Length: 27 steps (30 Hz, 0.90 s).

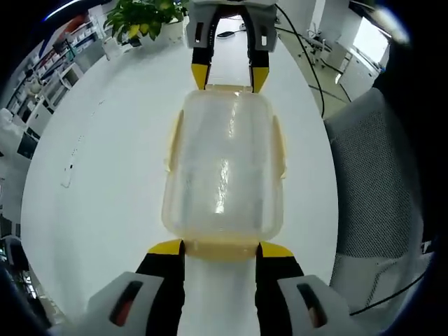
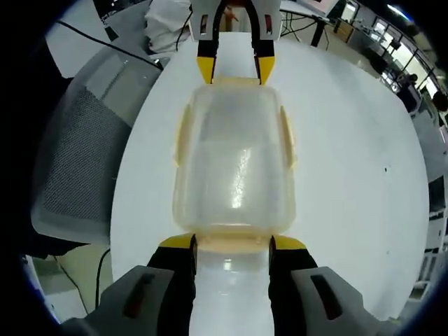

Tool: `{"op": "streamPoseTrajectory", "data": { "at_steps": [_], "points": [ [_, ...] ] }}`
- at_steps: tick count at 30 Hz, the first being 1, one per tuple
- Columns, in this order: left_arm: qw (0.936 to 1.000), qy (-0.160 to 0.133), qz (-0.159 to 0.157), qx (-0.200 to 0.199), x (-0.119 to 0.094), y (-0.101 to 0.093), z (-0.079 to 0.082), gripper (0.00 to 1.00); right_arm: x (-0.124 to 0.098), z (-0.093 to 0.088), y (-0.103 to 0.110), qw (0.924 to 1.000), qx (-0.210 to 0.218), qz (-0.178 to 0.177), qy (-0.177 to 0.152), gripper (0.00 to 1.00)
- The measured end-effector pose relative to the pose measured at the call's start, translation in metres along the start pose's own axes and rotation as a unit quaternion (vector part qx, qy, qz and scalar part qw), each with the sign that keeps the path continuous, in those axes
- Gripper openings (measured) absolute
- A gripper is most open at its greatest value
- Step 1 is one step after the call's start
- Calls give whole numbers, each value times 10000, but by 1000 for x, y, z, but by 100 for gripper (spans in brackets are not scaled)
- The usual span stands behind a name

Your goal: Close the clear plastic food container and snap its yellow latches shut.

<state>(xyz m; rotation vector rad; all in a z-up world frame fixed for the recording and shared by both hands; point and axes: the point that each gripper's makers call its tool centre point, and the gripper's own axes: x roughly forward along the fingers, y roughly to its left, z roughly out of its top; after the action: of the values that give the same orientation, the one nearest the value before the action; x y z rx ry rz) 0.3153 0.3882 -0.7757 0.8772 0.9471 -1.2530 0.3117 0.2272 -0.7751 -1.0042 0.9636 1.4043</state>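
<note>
The clear rectangular plastic food container (image 1: 224, 168) with pale yellow latches is found on the white tabletop (image 1: 105, 161) between the wide-open jaws of both opposed grippers, so uneven pressing is judged liable to slide it or leave an end latch (image 2: 234, 241) unsnapped.

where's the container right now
The clear container sits lid-on on the white table, centred in both gripper views, between the left tool and right tool at opposite ends.
</note>
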Motion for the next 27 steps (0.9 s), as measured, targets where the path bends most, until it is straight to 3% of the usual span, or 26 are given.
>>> {"op": "streamPoseTrajectory", "data": {
  "at_steps": [10,27],
  "points": [
    [9999,-119,-8,70,8,1,28,33,-11,-26,-1,10000,11,-60,79,37],
    [9995,-280,-65,94,20,2,58,33,-22,-56,-4,9998,-8,-108,183,37]
  ]
}}
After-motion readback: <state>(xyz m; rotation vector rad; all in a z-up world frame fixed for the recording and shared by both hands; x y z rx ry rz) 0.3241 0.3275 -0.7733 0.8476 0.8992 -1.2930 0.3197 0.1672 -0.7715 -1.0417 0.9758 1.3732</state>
